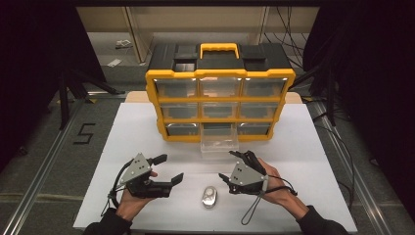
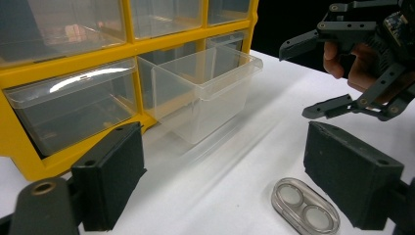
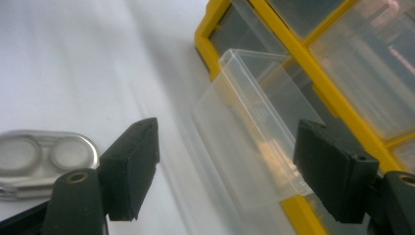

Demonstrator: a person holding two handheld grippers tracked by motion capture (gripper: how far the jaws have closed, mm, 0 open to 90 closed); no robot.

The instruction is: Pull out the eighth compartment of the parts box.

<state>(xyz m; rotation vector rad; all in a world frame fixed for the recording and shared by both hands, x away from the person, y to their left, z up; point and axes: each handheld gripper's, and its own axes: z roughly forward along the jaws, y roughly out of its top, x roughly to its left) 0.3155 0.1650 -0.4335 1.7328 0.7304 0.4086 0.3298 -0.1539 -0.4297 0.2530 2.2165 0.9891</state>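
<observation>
Both hands low over the white tabletop (image 1: pixel 293 147). The left hand-held gripper (image 1: pixel 171 169) stands wide, nothing between its jaws; the right hand-held gripper (image 1: pixel 230 166) is wide too, nothing gripped. Just below and between them lies the small clear lens case (image 1: pixel 210 197), flat on the tabletop. Just past the right hand-held gripper, the clear drawer (image 1: pixel 219 142) sticks out of the bottom row of the yellow organizer (image 1: pixel 220 100).

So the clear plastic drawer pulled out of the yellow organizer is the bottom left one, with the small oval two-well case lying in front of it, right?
Not quite: the pulled-out clear plastic drawer is the bottom middle one of the yellow organizer, as the high view shows. The small oval two-well case does lie in front of it.
</observation>
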